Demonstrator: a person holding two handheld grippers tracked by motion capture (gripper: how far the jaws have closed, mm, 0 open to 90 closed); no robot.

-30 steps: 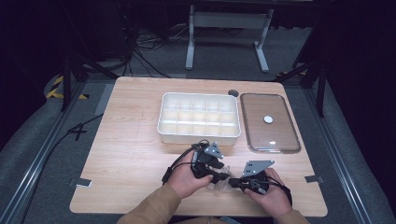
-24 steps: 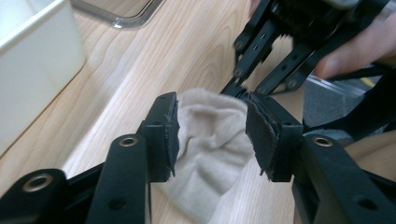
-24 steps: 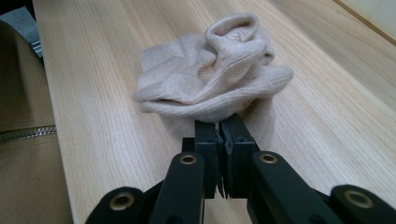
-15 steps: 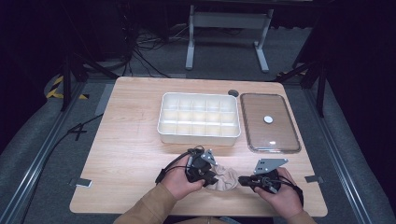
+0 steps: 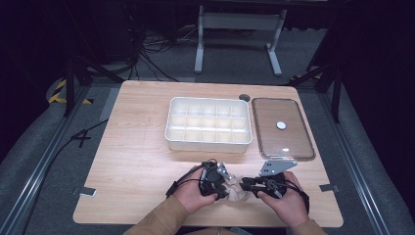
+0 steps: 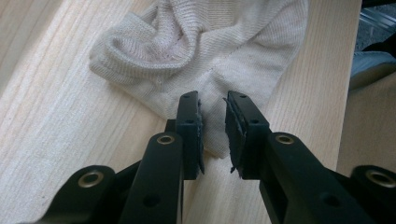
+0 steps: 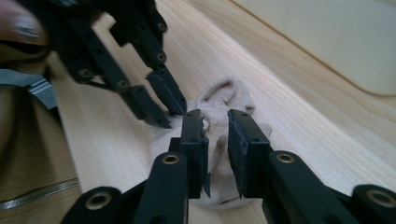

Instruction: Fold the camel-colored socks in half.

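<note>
Both hand-held black grippers have come down from above the pale wooden table: the left gripper [image 5: 221,185] just narrowed its jaws over the crumpled cream knitted sock [image 5: 237,188], while the right gripper [image 5: 248,184] just parted its jaws around it.

The person wears tan sleeves [image 5: 161,221]. Each hand holds a black tool. The left gripper [image 6: 214,122] has two flat black jaws with brass-ringed holes and rough dark pads. The right gripper [image 7: 215,133] looks the same. A grey three-cornered plate [image 5: 277,167] sits on it, and black cables [image 5: 182,182] trail off.
</note>
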